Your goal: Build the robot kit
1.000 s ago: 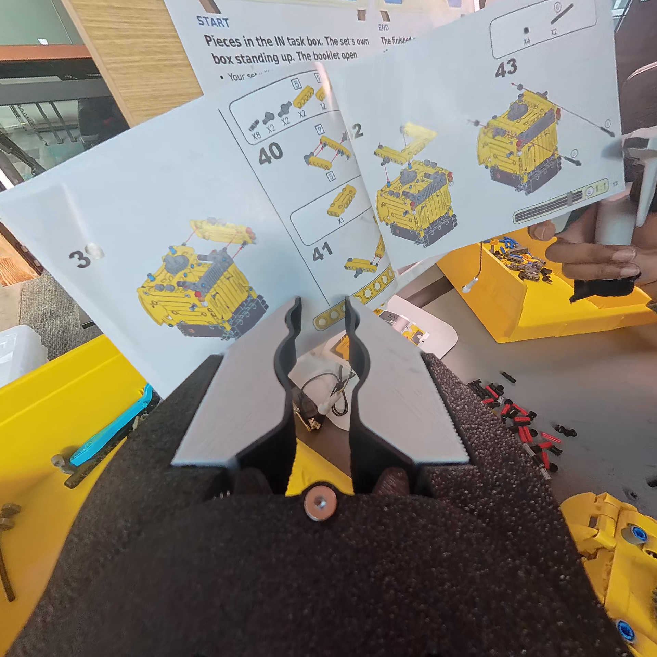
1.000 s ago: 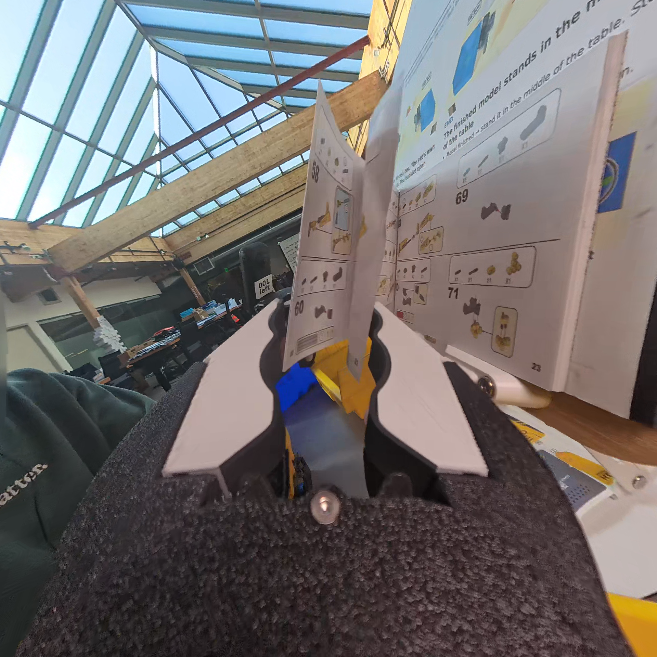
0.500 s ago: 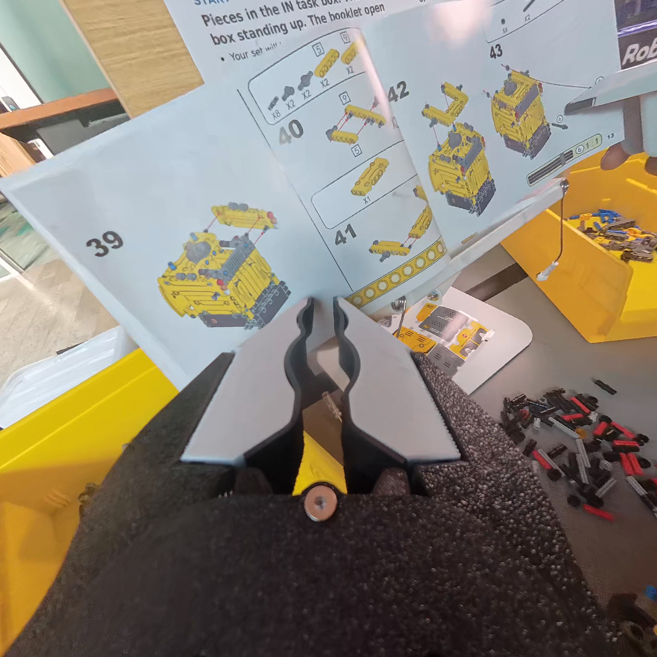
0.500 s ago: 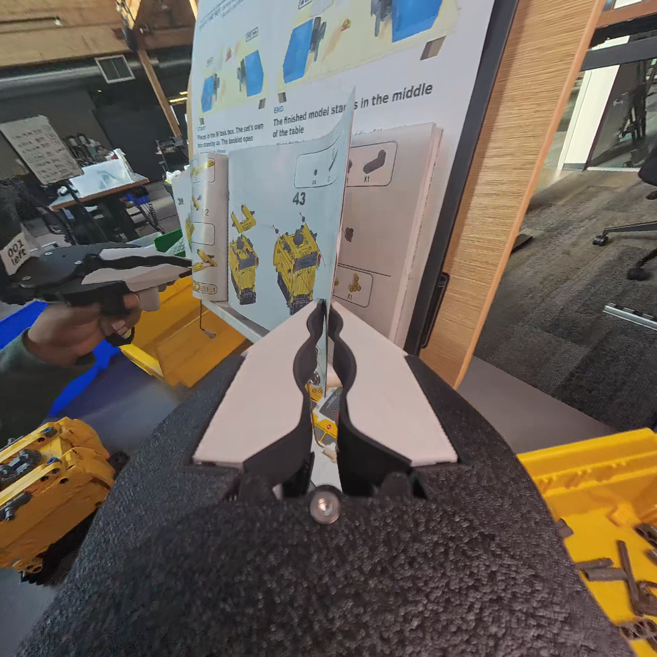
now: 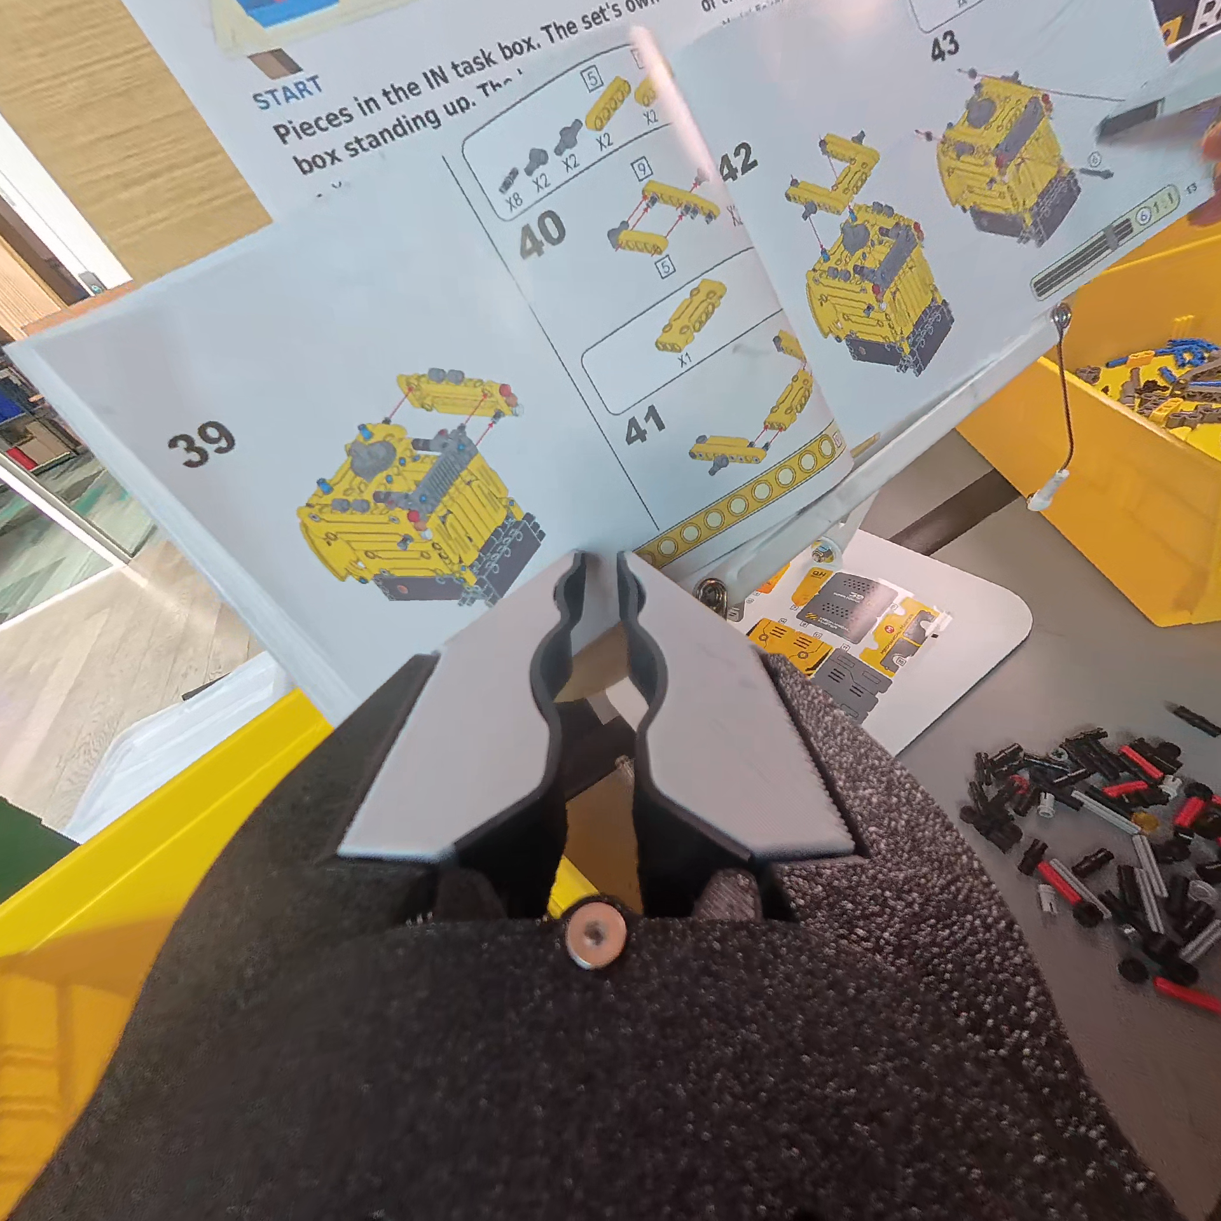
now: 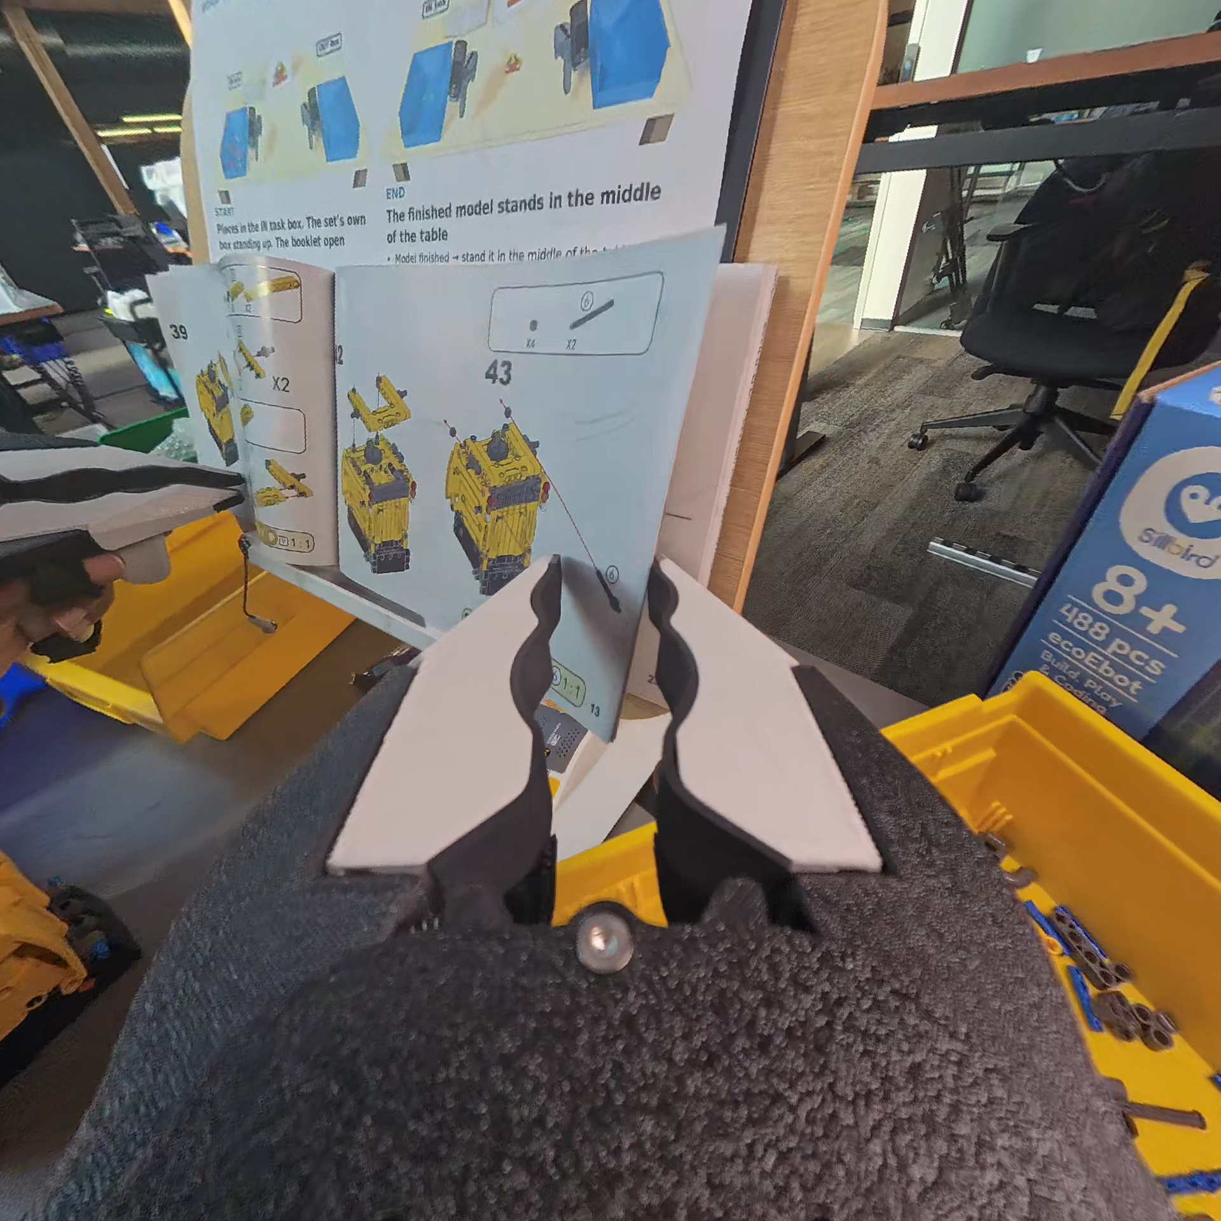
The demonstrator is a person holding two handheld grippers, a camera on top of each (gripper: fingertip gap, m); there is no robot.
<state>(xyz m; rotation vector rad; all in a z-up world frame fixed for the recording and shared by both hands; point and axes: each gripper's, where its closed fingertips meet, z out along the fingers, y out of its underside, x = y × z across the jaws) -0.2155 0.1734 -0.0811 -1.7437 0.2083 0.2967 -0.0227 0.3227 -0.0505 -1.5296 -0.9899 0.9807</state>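
Observation:
An open instruction booklet [image 5: 462, 370] stands on a white stand [image 5: 892, 476] against a poster board [image 6: 462, 132]. Its pages show a yellow brick model. My left gripper [image 5: 600, 561] is shut to a narrow slit, with its tips at the lower edge of the left page. I cannot tell if it presses the paper. It also shows at the left of the right wrist view [image 6: 231, 495]. My right gripper [image 6: 604, 568] is open. The lower right corner of the right page [image 6: 515, 429] hangs loose between its jaws.
A pile of black, red and grey pins [image 5: 1110, 826] lies on the grey table. Yellow bins with parts stand at the right [image 6: 1057, 826] and left [image 5: 132, 892]. A sticker sheet [image 5: 852, 621] lies on the stand's base. There is a blue box [image 6: 1136, 581] and a partly built yellow model [image 6: 33, 938]. The grippers' ends are close to 25 centimeters from one another.
My right gripper brought a page across, then opened and let it go. My left gripper narrowed its jaws and moved in to the left page's lower edge.

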